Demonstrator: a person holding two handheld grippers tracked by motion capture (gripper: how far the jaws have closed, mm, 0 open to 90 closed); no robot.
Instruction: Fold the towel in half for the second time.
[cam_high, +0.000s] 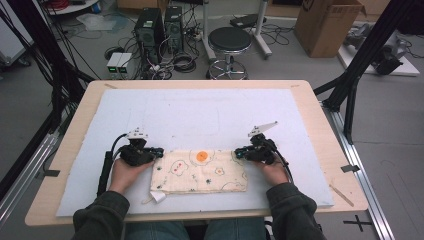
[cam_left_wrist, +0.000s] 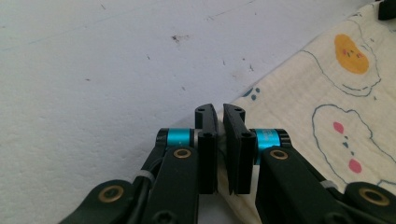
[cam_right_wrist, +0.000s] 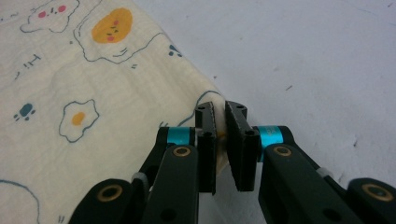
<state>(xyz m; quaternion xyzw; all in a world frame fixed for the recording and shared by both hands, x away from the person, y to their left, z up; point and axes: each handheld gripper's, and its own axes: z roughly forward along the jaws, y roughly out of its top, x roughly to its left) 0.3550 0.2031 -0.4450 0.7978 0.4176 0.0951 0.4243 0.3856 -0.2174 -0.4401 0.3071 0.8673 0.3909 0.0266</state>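
A cream cloth (cam_high: 200, 172) printed with fried eggs and small animals lies folded flat on the white mat (cam_high: 200, 110), near the table's front edge. My left gripper (cam_high: 159, 151) is at the cloth's far left corner. In the left gripper view the jaws (cam_left_wrist: 219, 112) are shut on the edge of the cloth (cam_left_wrist: 327, 102). My right gripper (cam_high: 239, 152) is at the far right corner. In the right gripper view its jaws (cam_right_wrist: 219, 109) pinch the corner of the cloth (cam_right_wrist: 70, 84), and cream fabric shows in the narrow gap.
The mat covers most of a wooden table (cam_high: 320, 115). A white tag (cam_high: 159, 197) sticks out at the cloth's near left corner. A thin wooden stick (cam_high: 341, 195) lies at the table's front right. A stool (cam_high: 229, 42), computer towers (cam_high: 160, 30) and a cardboard box (cam_high: 327, 25) stand beyond.
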